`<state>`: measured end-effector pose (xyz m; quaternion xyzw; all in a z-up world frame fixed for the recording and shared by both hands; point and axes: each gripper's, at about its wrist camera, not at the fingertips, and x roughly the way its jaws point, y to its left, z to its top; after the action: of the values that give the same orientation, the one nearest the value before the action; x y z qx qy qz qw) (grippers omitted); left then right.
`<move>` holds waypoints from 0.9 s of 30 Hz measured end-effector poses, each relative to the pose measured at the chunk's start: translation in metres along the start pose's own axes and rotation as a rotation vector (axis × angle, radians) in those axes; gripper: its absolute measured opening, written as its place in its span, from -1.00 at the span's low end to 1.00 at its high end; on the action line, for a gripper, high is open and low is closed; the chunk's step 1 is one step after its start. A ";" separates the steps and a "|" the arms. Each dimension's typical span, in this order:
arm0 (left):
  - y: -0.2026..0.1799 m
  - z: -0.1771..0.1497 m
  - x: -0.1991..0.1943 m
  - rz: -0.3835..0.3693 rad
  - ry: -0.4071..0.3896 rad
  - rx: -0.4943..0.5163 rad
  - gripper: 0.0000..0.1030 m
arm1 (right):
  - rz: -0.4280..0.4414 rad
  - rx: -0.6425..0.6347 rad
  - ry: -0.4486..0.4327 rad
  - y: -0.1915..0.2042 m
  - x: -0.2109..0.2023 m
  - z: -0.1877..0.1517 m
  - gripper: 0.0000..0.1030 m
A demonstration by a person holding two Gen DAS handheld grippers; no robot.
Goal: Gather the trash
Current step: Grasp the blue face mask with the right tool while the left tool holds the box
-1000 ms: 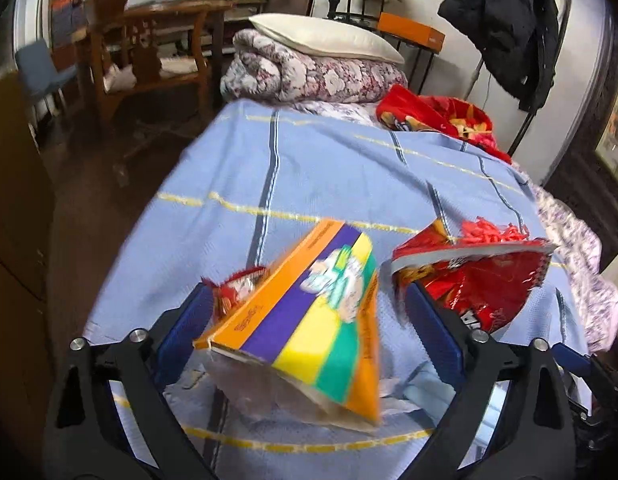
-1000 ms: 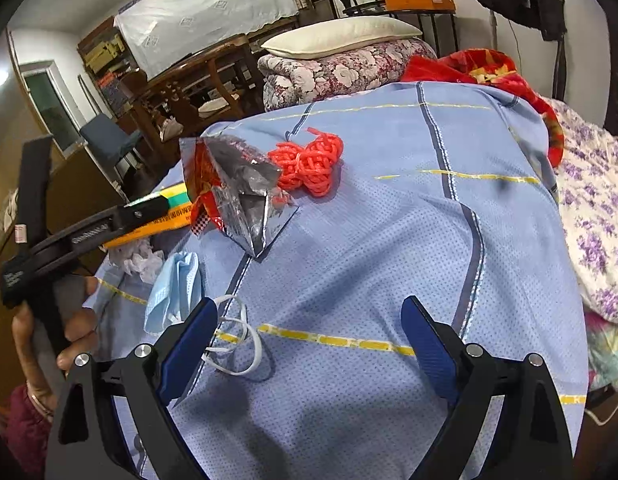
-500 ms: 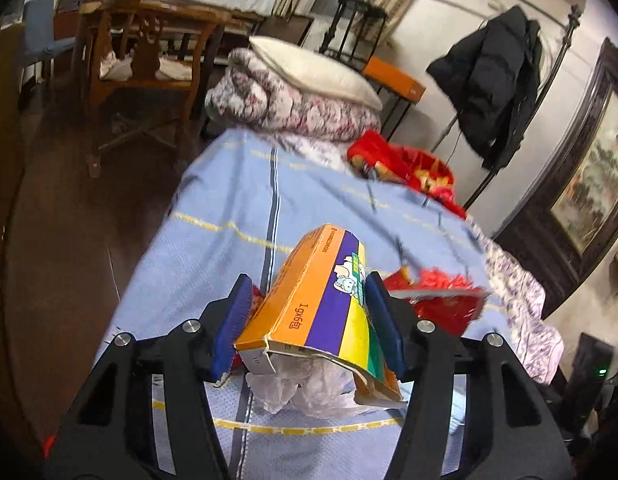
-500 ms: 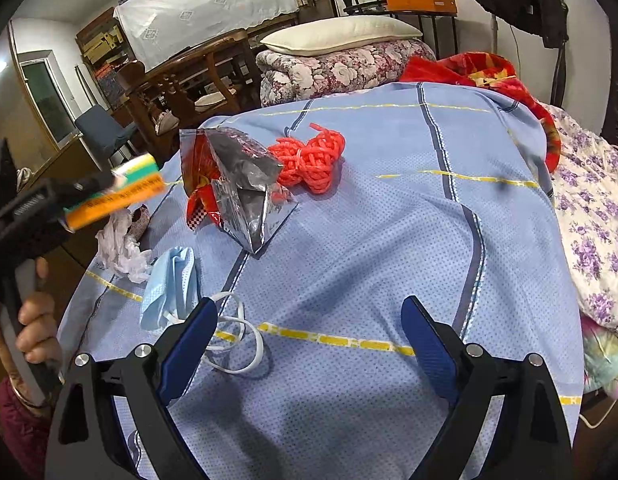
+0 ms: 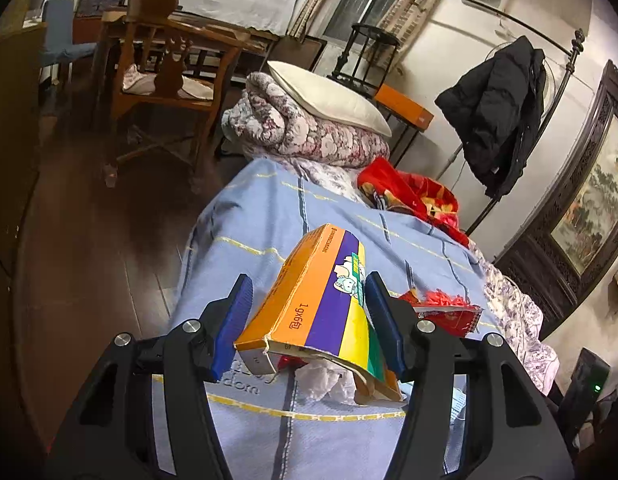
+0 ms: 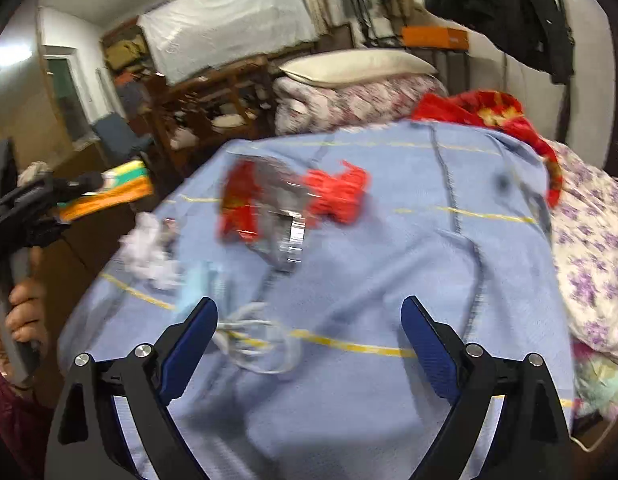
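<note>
Trash box [image 5: 325, 300] gripped by left fingers [image 5: 237, 312] above blue bedspread [image 5: 269, 208]; right fingers [image 6: 425, 336] wide, blurry.

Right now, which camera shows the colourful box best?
The left wrist view: the colourful box fills the middle, sharp, between the left gripper's fingers, its print readable. The right wrist view shows only a small, blurry end of it at the left edge.

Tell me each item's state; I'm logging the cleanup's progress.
left gripper: shut on the colourful box
colourful box: torn open, lifted off the bed
right gripper: open, empty
snack bag: opened, lying on the blue bedspread
tissue: crumpled
face mask: lying loose
</note>
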<state>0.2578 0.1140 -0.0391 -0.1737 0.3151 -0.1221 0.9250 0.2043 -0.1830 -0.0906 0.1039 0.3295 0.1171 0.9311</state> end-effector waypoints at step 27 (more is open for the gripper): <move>0.015 -0.021 -0.021 -0.006 0.020 0.003 0.11 | 0.004 0.009 -0.038 0.036 0.027 0.020 0.77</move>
<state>0.2304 0.1295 -0.0488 -0.1720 0.3239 -0.1272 0.9216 0.2323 -0.1431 -0.0817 0.1110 0.3120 0.1154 0.9365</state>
